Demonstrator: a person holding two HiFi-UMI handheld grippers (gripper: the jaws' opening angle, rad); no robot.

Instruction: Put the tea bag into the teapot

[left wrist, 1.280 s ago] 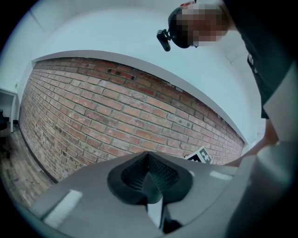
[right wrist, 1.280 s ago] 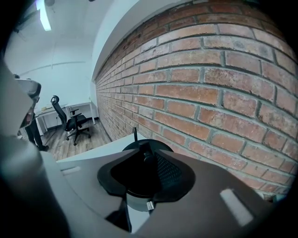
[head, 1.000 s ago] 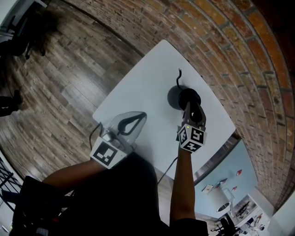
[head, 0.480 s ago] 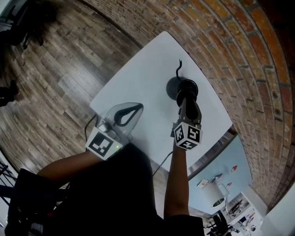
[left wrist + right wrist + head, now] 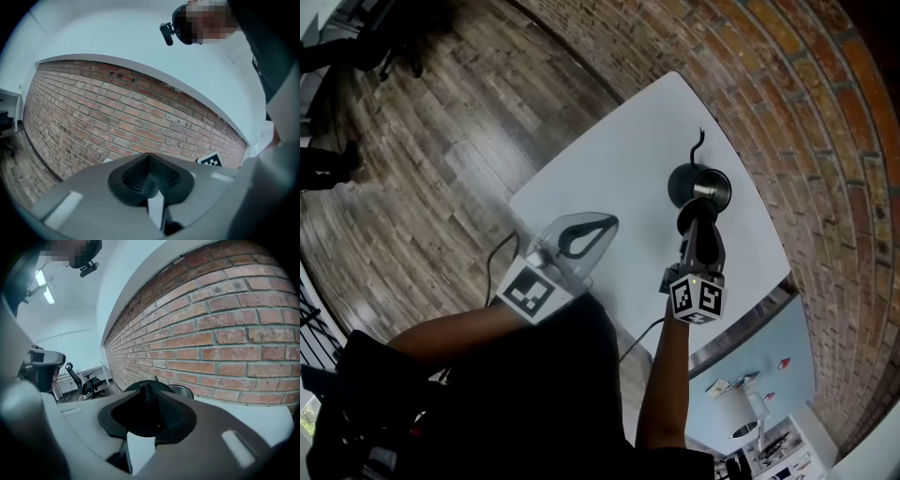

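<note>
A black teapot (image 5: 686, 182) stands on the white table (image 5: 609, 159) near the brick wall, its silver-rimmed mouth (image 5: 712, 191) uncovered. My right gripper (image 5: 697, 214) hovers just on the near side of it, shut on the teapot's black lid (image 5: 146, 391) with its knob up; the pot's rim (image 5: 183, 390) shows right behind the lid. My left gripper (image 5: 609, 221) hangs over the table's near edge to the left, fingertips together, with nothing seen between them (image 5: 150, 176). No tea bag shows in any view.
The brick wall (image 5: 787, 103) runs close behind the table's far edge. Wooden floor (image 5: 441, 141) lies to the left, with office chairs (image 5: 86, 383) further off. A light blue surface (image 5: 769, 366) with small items sits low at the right.
My right gripper has drawn back and up from the teapot with the lid, baring the pot's mouth. The left gripper has shifted slightly along the table's near edge.
</note>
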